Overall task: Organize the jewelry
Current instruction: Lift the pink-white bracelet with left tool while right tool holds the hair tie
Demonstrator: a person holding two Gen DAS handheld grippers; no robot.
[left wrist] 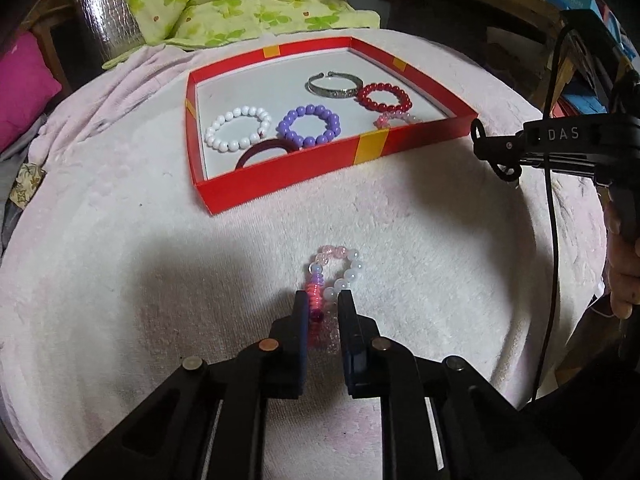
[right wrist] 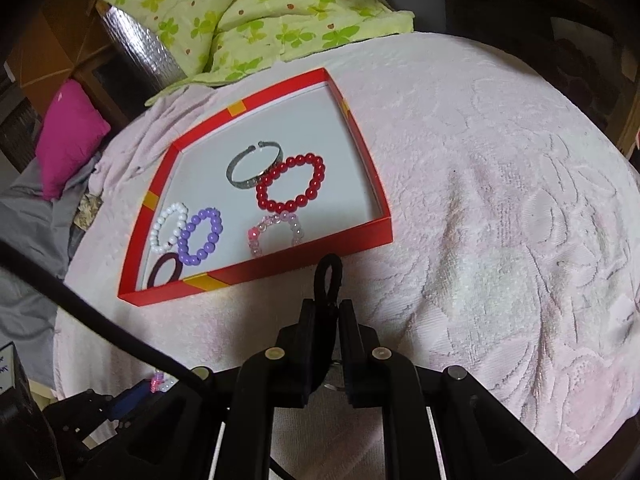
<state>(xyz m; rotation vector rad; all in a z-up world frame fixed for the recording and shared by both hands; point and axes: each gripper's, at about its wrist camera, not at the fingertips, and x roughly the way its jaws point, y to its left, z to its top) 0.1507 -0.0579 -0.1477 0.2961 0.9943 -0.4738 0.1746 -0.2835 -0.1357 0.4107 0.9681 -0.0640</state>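
Surface: a pale pink towel-like cover [left wrist: 120, 240] is spread over the whole working area; what lies beneath cannot be told. Green leaf-print quilt [left wrist: 224, 0] seen at 12 o'clock in both views, magenta cushion [right wrist: 68, 140] at 9 o'clock.

Red shallow box [left wrist: 280, 184], white floor, is seen above centre in the left wrist view, at 10 o'clock in the right. Held in it: red bead bracelet [right wrist: 290, 182], touching the silver cuff bangle [right wrist: 254, 164]; purple bead bracelet [right wrist: 200, 236] beside white bead bracelet [right wrist: 168, 228]; a dark maroon hair band [right wrist: 162, 270] at the near corner; a clear-pink bead bracelet [right wrist: 274, 232] by the near wall.

Left gripper [left wrist: 323, 300]: fingers are closed on a mixed bracelet [left wrist: 340, 268] of white, clear-pink and red beads, lying on the cover well short of the box, at 6 o'clock from it.

Right gripper [right wrist: 328, 308]: fingers are clamped on a black hair tie [right wrist: 328, 276], its loop standing out just short of the box's near wall. It is also seen at 3 o'clock in the left wrist view.
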